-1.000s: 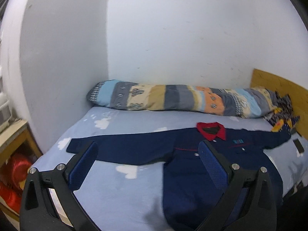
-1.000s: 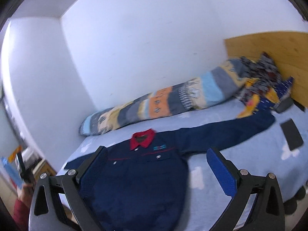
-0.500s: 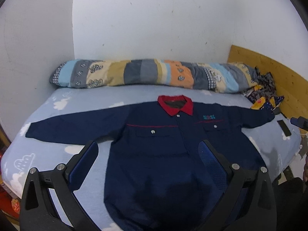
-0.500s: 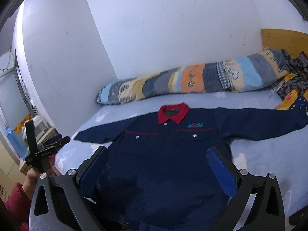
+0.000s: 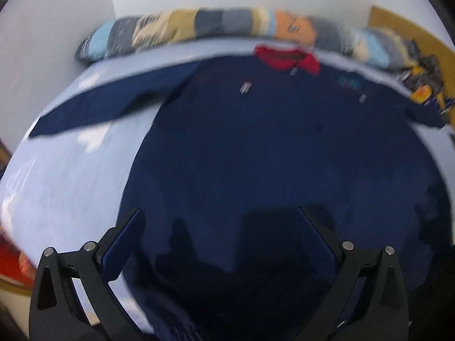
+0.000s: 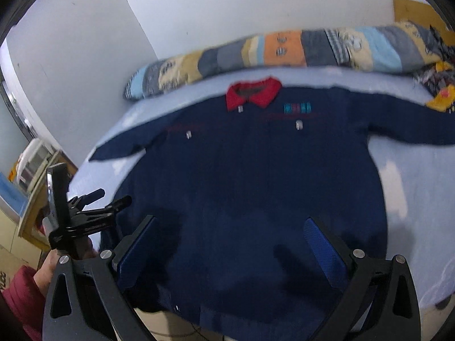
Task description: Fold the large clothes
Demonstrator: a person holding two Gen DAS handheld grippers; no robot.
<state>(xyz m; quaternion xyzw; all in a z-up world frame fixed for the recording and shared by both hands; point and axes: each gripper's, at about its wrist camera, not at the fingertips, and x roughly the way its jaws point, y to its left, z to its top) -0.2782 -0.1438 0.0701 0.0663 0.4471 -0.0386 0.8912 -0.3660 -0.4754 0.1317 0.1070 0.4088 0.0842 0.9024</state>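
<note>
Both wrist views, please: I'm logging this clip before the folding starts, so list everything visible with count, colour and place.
Work jacket: one, navy with a red collar, spread flat face up on the bed, sleeves out to both sides.
Bedsheet: one, light blue with white cloud shapes, under the jacket.
Bolster pillow: one, patchwork stripes, along the far wall.
Crumpled cloth: one heap, dark with yellow, far right corner of the bed.
Headboard: one, wooden, right end of the bed.
Bedside stand: one, pale, left of the bed; details blurred.
Sleeve: one, red, lower left of the right wrist view.
Left gripper: black with blue pads, open above the jacket's hem.
Right gripper: same build, open above the hem.
</note>
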